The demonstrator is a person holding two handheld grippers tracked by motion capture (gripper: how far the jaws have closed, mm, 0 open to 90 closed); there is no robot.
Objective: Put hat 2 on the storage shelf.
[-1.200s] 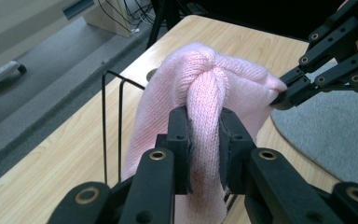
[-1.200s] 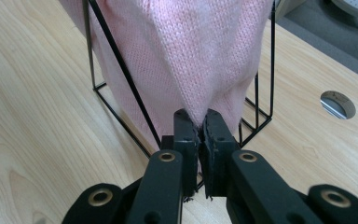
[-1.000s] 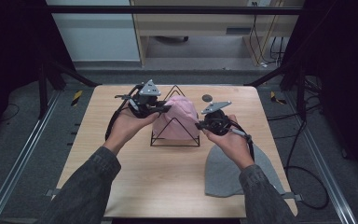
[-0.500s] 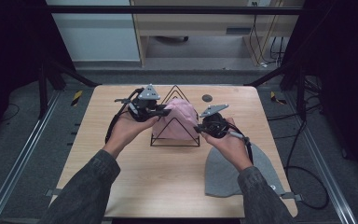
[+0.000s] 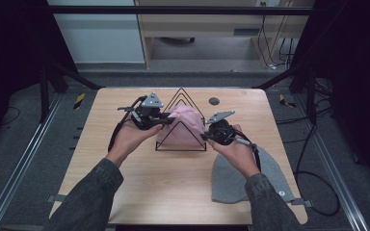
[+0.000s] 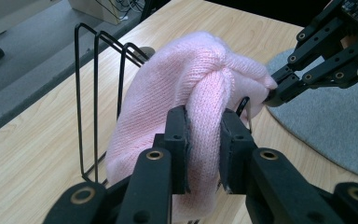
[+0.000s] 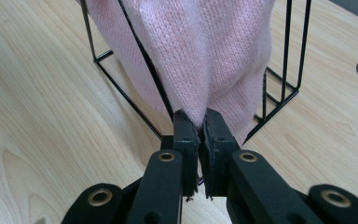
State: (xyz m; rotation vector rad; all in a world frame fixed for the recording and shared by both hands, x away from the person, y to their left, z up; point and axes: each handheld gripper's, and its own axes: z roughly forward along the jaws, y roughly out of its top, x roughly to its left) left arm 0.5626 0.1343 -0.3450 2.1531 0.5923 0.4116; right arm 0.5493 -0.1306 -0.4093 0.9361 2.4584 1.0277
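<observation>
Nearest, at the right front of the wooden table [image 5: 125,192], lies a grey beanie [image 5: 265,180], flat and apart from the work, likely set aside as a second item. Just beyond it, held low in the person's right hand, comes the right gripper [image 5: 206,137], jaws clamped on a thin pinch of the pink beanie [image 5: 185,127] at its right lower edge; seen along those jaws in the right gripper view, only a sliver of knit separates the pads, with the fabric stretched upward from the pinch. Opposite, on the left, sits the left gripper [image 5: 166,118], jaws closed on a much thicker rolled fold of the same hat, so standing wider yet pressing it on both sides, as the left gripper view shows [image 6: 204,149]. Gripped thus at two opposite edges to keep the opening spread and the knit taut. Draped over the black wire rack [image 5: 180,103], mid-table, its crown bulging between the triangular frames, apparently being pulled down over them, though whether the near frame sits inside or outside the knit is hard to tell. Farther back, a small dark round disc [image 5: 214,101] rests on the table's far right, untouched.
</observation>
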